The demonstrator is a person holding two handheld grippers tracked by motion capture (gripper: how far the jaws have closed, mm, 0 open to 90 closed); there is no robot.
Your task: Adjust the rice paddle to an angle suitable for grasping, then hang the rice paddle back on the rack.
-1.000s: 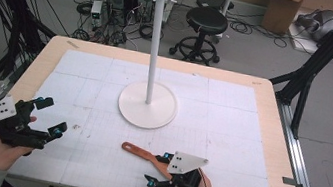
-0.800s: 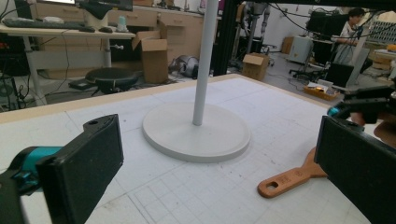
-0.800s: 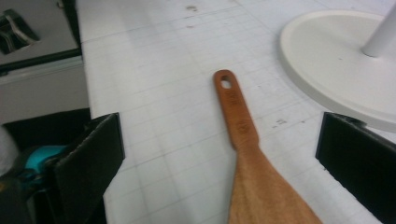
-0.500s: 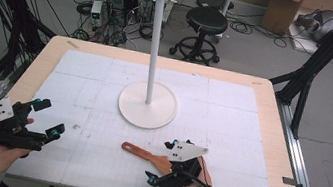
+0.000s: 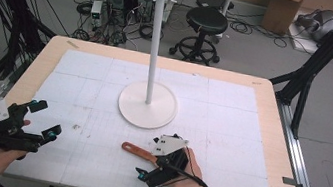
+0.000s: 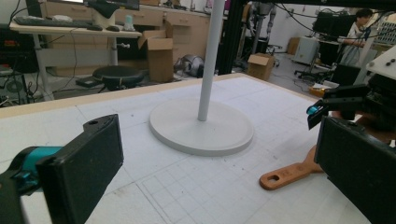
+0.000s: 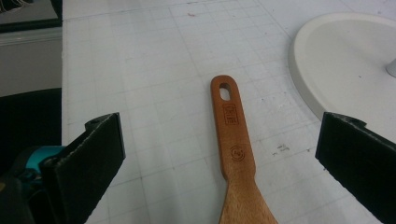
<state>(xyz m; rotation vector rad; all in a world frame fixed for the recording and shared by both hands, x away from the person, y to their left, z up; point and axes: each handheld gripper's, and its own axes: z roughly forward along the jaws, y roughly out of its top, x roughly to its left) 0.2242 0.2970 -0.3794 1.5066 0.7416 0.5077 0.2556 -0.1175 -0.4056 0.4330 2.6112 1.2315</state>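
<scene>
A wooden spatula (image 5: 137,151) lies flat on the white gridded mat, its handle with the hanging hole pointing left in the high view. My right gripper (image 5: 148,162) sits low over its blade end. Its jaws have just been opening and now stand open. In the right gripper view the spatula (image 7: 233,126) lies between the wide-apart pads, and neither pad touches it. My left gripper (image 5: 48,118) is open and holds nothing at the mat's near left. A white stand (image 5: 147,105) with a tall pole and hooks on top rises mid-table.
The stand's round base (image 6: 201,128) lies just beyond the spatula (image 6: 289,172). The mat covers a wooden table (image 5: 271,120) with bare rims. A stool (image 5: 207,21), a computer case and cables sit on the floor behind the table.
The right gripper's jaws have spread apart, and the hand has shifted left along the spatula toward its handle. The spatula and the left gripper have stayed put.
</scene>
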